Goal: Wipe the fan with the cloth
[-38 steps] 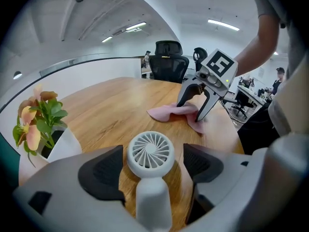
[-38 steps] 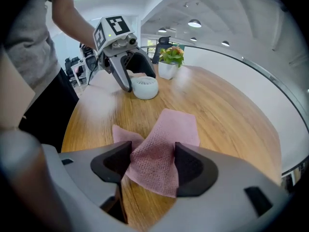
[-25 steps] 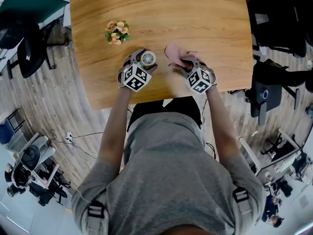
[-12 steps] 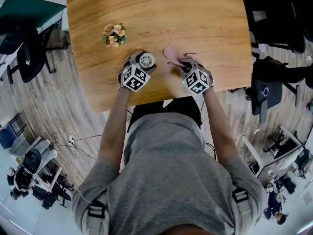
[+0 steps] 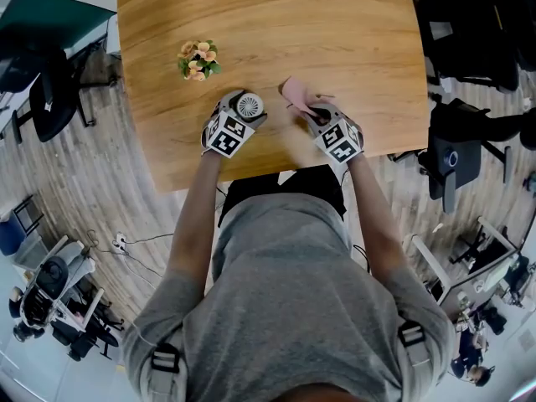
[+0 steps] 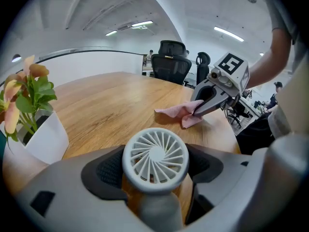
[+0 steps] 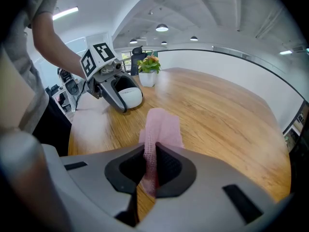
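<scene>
Over the table [image 5: 268, 23], left tool [image 5: 245, 110] clamps the fan [image 6: 154, 158]; right tool [image 7: 149, 167] has just closed on the cloth [image 7: 163, 124].

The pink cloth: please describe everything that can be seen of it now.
The small pink cloth looks soft and thin, with a fine weave and folds. One end is pinched between the dark pads of the right hand-held gripper, whose jaws have just been closing on it. The free end lies spread on the brown wooden table. It is apart from the small white round fan, which the left hand-held gripper holds.
</scene>
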{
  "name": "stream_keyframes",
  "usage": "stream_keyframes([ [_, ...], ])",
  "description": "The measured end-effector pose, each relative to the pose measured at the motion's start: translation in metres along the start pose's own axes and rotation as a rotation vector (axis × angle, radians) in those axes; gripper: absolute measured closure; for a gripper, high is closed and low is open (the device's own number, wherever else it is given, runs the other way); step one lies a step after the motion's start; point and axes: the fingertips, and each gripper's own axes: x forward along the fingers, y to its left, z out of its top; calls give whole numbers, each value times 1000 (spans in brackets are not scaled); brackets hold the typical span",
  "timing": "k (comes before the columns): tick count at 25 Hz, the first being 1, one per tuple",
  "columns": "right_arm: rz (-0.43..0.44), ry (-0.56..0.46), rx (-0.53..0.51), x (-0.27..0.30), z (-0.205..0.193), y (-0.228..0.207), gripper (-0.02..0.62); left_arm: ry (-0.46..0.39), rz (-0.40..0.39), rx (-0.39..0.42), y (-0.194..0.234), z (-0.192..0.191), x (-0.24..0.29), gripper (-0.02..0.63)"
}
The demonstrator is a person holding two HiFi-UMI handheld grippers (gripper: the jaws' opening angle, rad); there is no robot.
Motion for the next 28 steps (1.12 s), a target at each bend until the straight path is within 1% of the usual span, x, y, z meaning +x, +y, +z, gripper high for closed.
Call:
stream_keyframes([
  [4,3,-27,6,-6,8,2,564,-60,-12,-75,1,12,-12,225],
  [7,9,-70,19,-13,18,1,563,-108,-25,-144,-3,23,-21,225],
  [9,14,-95,22,-19,23,1,565,-124,-24,-173,-7,26,-26,225],
  [13,29,-116,8,-31,28,4,565,-128,-5,-176,-18,29,-34,225],
  [17,35,-135,-14,-44,32,9,565,-156,27,-183,-28,37,-48,225],
  [20,34,-161,-29,-56,39,12,565,-169,61,-170,-35,44,-61,225],
  [22,35,-181,-47,-67,45,15,565,-172,82,-146,-42,50,-68,225],
  [28,54,-255,-118,-104,69,28,565,-153,151,0,-70,74,-82,225],
])
